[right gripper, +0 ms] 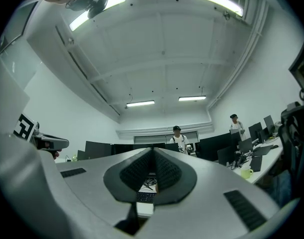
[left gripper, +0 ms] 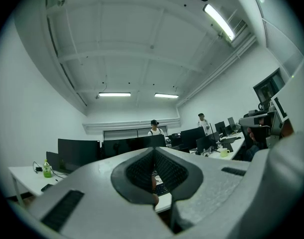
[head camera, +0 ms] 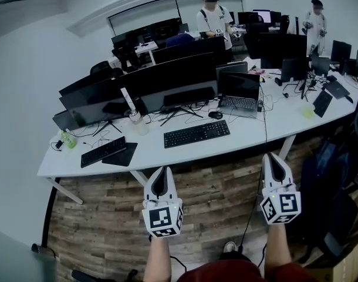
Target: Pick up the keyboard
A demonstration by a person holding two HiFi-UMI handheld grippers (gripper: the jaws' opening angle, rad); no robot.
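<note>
Both grippers are hanging in the lower half of the head view, over the wooden floor [head camera: 214, 192] and short of the desk's near edge. The left gripper [head camera: 160, 172] is keeping its jaws pressed together with nothing between them, and the right gripper [head camera: 274, 158] is doing the same; each gripper's own view is showing its ribbed pads meeting. The keyboard [head camera: 196, 133] is lying flat on the white desk [head camera: 249, 131], at the frame's middle. It is sitting above and between the two grippers, well apart from both. A laptop [head camera: 239, 91] is standing just beyond it to the upper right. A second keyboard [head camera: 102, 151] is lying farther left.
</note>
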